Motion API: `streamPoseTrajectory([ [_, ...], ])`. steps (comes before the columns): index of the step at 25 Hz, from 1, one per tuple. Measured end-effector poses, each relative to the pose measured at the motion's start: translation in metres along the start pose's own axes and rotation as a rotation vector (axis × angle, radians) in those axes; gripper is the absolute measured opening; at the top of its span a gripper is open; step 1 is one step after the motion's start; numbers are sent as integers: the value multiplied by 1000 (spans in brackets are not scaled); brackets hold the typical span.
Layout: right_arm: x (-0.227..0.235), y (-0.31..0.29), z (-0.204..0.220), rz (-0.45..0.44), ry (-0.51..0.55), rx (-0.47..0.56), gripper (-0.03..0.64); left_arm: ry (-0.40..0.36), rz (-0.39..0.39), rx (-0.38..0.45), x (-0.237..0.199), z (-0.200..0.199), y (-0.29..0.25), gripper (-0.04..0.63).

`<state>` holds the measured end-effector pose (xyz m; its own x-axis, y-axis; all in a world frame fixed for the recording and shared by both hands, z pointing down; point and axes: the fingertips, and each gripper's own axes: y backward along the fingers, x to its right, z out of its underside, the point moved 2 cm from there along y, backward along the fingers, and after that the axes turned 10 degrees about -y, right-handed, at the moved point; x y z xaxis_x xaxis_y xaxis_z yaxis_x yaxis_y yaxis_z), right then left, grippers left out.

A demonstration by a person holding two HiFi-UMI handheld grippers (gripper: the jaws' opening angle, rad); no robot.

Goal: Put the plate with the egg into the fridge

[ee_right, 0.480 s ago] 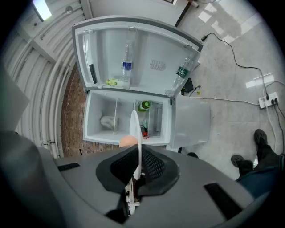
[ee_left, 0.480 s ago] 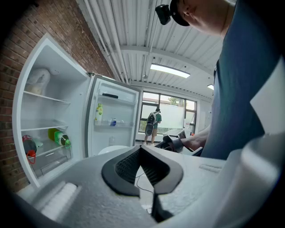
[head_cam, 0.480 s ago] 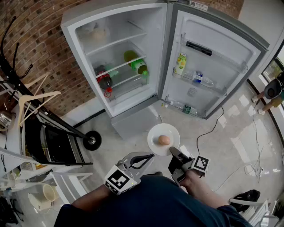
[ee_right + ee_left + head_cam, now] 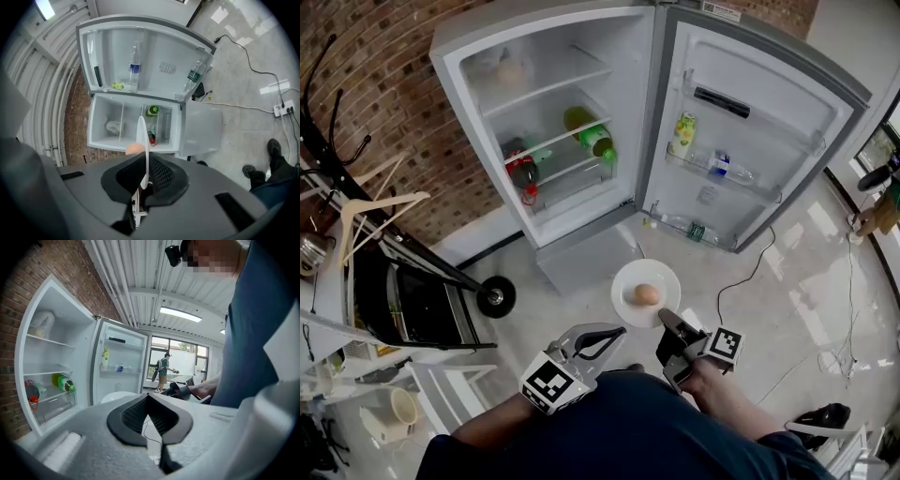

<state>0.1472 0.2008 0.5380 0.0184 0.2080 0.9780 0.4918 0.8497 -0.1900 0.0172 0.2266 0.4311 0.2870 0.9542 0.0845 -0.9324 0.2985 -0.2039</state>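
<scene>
white plate (image 4: pixel 628 279) stays clamped in right gripper (image 4: pixel 666 321), unmoved.

The head view looks steeply down from above the person. The open fridge (image 4: pixel 553 122) fills the upper half, bare floor (image 4: pixel 787 281) lies mid-frame, and both grippers sit close at the bottom edge. The camera on the left gripper (image 4: pixel 622 330) faces almost level, with the fridge at frame left and windows (image 4: pixel 180 359) far off at centre. The camera on the right gripper (image 4: pixel 665 319) is rolled sideways, so the door (image 4: pixel 145 61) lies above the fridge body at upper centre. All three views share fridge and door.
</scene>
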Motion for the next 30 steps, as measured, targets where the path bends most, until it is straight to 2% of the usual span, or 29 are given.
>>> streamPoseTrajectory([
  [12,-7,1,-15,-20,11,-47,18,6,-43,-17,9,-6,-16,5],
  [20,3,-2,-36,-16,41,-106,18,25,-82,-41,23,5,-40,5],
  [23,2,-5,-38,-25,39,-119,18,27,-105,-28,22,4,-42,5],
  [30,0,-28,-51,-23,36,-120,18,21,-101,-9,0,5,-54,5],
])
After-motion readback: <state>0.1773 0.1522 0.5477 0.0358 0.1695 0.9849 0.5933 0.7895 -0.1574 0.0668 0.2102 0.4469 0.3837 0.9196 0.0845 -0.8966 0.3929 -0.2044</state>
